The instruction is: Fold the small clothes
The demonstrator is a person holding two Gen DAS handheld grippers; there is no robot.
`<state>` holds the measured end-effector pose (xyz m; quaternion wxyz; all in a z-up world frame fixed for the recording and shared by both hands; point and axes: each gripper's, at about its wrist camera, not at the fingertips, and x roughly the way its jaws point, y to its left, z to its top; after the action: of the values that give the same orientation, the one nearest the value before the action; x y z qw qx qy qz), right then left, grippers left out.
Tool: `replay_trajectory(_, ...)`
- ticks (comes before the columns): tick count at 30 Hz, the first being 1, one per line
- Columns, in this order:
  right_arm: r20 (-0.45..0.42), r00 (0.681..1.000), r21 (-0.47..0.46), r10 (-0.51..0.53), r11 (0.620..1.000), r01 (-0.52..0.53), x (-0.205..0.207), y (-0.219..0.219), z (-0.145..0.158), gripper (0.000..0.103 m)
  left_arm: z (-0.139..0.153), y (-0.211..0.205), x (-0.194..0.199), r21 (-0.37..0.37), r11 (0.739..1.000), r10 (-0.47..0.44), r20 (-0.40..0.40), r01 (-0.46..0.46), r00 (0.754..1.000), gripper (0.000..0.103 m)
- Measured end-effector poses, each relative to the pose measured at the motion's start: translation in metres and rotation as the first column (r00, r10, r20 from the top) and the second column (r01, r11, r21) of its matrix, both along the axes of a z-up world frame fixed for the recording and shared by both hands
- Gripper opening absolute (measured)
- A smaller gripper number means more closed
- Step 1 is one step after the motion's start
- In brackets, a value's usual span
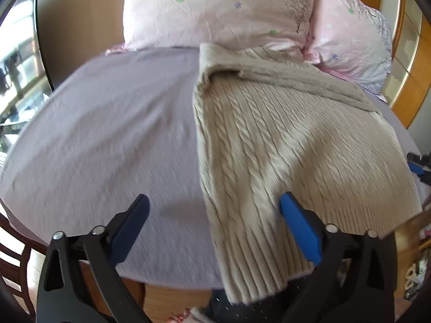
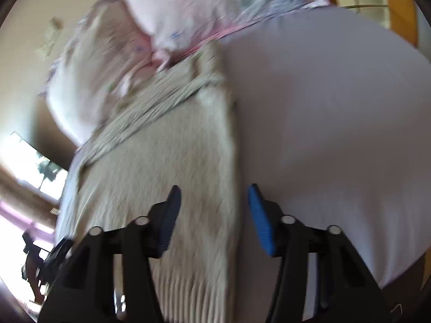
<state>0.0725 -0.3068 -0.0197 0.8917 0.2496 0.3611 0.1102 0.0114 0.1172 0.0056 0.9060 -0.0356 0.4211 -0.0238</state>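
Beige knit sweater point(image 1: 282, 140) spread flat on the bed point(image 1: 107, 134), near pillows point(image 1: 215, 10), ready for folding. Left tool point(image 1: 214, 202) released over its hem; right tool point(image 2: 214, 191) released, straddling its right edge.

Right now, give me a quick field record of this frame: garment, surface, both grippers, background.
garment: beige cable-knit sweater, partly folded, a sleeve laid across its upper part, ribbed hem hanging over the near bed edge
surface: lilac bed sheet, bare to the sweater's left in the left wrist view
left gripper: open, holding nothing, blue-padded fingers either side of the sweater's near left edge
right gripper: open, holding nothing, above the sweater's right edge
background: pink floral pillows at the headboard
image quality: right wrist view motion-blurred
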Motion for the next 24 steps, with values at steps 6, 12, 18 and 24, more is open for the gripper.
replay_trajectory(6,0.023,0.978,0.074,0.207,0.975,-0.208,-0.036,0.027,-0.019,0.008,-0.003,-0.016,-0.02,0.048,0.998,-0.045,0.01,0.044,0.999,0.092)
replay_trajectory(12,0.063,0.977,0.078,0.204,0.975,-0.209,-0.044,0.034,-0.019,0.007,-0.001,-0.021,-0.025,0.056,0.998,-0.039,0.009,0.038,0.999,0.074)
replay_trajectory(18,0.137,0.978,0.112,0.159,0.978,-0.174,-0.048,0.018,-0.003,0.007,0.004,-0.02,-0.021,-0.043,0.997,-0.067,-0.012,0.066,0.998,0.014)
replay_trajectory(24,0.228,0.968,0.175,0.106,0.973,-0.148,-0.042,-0.004,0.021,0.007,0.015,-0.013,-0.013,-0.085,0.993,-0.077,0.006,0.077,0.997,0.012)
